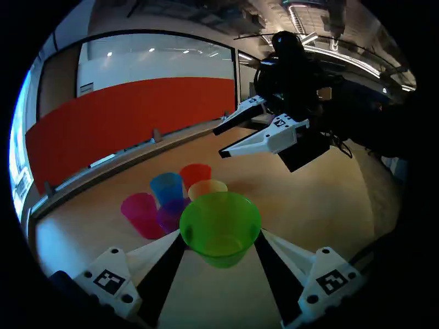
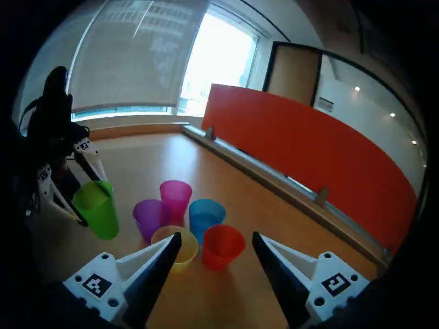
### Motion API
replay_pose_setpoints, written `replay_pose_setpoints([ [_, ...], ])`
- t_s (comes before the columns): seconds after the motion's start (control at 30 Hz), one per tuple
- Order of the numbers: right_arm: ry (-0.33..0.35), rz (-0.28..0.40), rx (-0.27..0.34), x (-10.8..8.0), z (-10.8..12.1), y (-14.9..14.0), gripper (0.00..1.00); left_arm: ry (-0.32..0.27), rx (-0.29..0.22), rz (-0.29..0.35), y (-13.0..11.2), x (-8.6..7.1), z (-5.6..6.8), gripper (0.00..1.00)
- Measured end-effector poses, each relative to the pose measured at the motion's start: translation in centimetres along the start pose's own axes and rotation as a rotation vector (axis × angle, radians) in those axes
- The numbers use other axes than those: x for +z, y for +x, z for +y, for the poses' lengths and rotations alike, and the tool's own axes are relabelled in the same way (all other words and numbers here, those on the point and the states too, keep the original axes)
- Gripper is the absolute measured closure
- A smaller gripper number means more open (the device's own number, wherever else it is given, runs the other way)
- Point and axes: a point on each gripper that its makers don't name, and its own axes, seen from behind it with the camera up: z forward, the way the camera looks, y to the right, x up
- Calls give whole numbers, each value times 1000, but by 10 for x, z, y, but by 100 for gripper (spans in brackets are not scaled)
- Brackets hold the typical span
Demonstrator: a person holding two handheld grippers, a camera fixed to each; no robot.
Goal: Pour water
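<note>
Translucent glossy plastic green cup (image 1: 220,230); smooth, seemingly wooden table (image 1: 307,197), slight sheen

Cup (image 1: 220,227) between the fingers of the left gripper (image 1: 219,234), cluster of five cups (image 1: 170,200) just behind it on the table (image 1: 307,197), right gripper (image 1: 218,143) above and beyond the cluster, partition (image 1: 120,120) along the table's far edge.

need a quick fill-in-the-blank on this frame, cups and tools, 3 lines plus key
1. The left tool is shut on a plastic cup whose colour is ___.
2. The right tool is open and holds ___.
3. Apart from the held one, ___ other cups stand clustered on the wooden table.
Missing words: green; nothing; five.
</note>
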Motion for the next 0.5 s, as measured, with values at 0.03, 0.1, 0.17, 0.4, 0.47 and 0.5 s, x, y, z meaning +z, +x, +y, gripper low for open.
replay_pose_setpoints([
  [0.03,6,-2,0,4,0,1,0,7,-7,1,0,-3,-2,16],
  [0.1,18,-7,1,11,-1,3,0,19,-20,3,-2,-8,-5,16],
  [0.17,33,-13,1,18,-3,3,0,24,-34,-2,-5,-13,-7,16],
  [0.4,72,-42,-4,41,-5,4,0,48,-50,0,-7,-25,-13,16],
  [0.47,85,-52,0,48,-6,3,0,54,-52,7,-6,-29,-13,16],
  [0.5,92,-57,3,51,-6,2,0,56,-53,11,-5,-30,-14,16],
])
